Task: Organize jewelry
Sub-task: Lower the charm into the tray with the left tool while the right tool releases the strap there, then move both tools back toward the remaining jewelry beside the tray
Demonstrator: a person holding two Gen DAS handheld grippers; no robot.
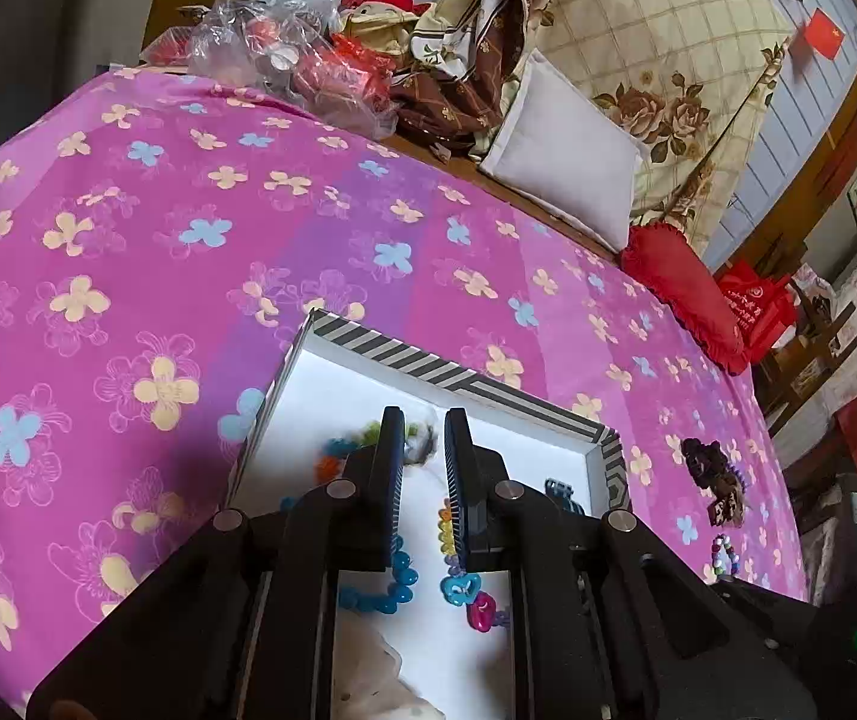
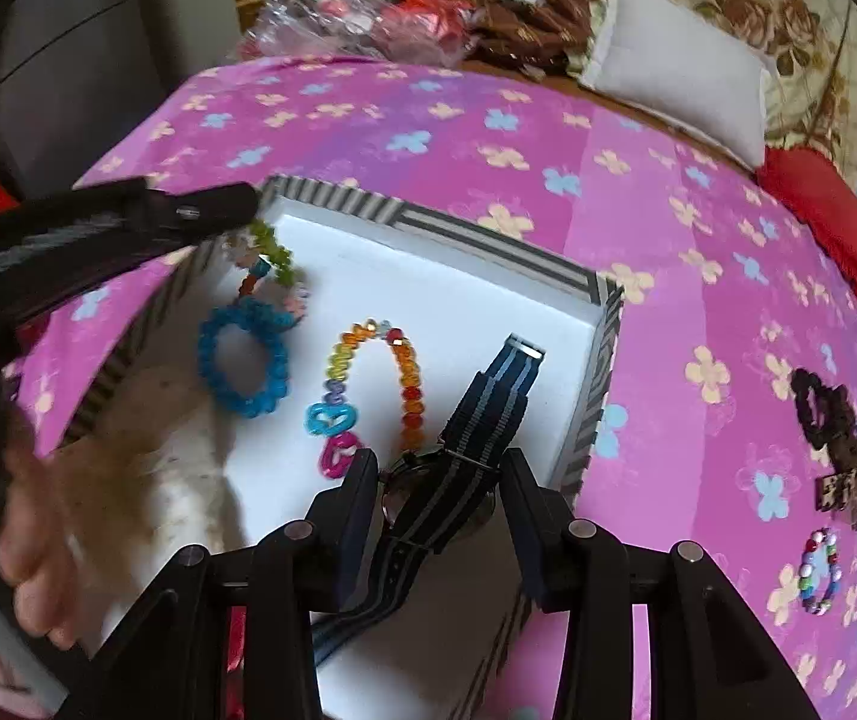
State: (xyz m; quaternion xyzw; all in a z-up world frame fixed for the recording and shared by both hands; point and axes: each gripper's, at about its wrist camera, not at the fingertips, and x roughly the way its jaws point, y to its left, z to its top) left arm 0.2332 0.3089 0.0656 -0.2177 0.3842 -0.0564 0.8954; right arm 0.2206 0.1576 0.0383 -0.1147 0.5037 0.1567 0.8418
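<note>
A white box with a striped rim (image 2: pixel 599 360) lies on the pink flowered bedspread. Inside it are a blue bead bracelet (image 2: pixel 242 363), a rainbow bead bracelet (image 2: pixel 407 384), a green bead piece (image 2: pixel 272 246) and a watch with a blue striped strap (image 2: pixel 488 408). My right gripper (image 2: pixel 440 462) is open, its fingers on either side of the watch. My left gripper (image 1: pixel 422 426) is open and empty, over the box's far end above blurred beads; it shows in the right wrist view (image 2: pixel 200 213) at the box's left corner. Blue beads (image 1: pixel 395 582) and the rainbow bracelet (image 1: pixel 458 588) lie below it.
On the spread right of the box lie a dark brown hair piece (image 2: pixel 830 420) and a small multicoloured bead bracelet (image 2: pixel 818 570). A white pillow (image 1: pixel 566 150), a red cushion (image 1: pixel 686 294) and crumpled plastic bags (image 1: pixel 284 54) line the far edge. A hand (image 2: pixel 44 540) is at lower left.
</note>
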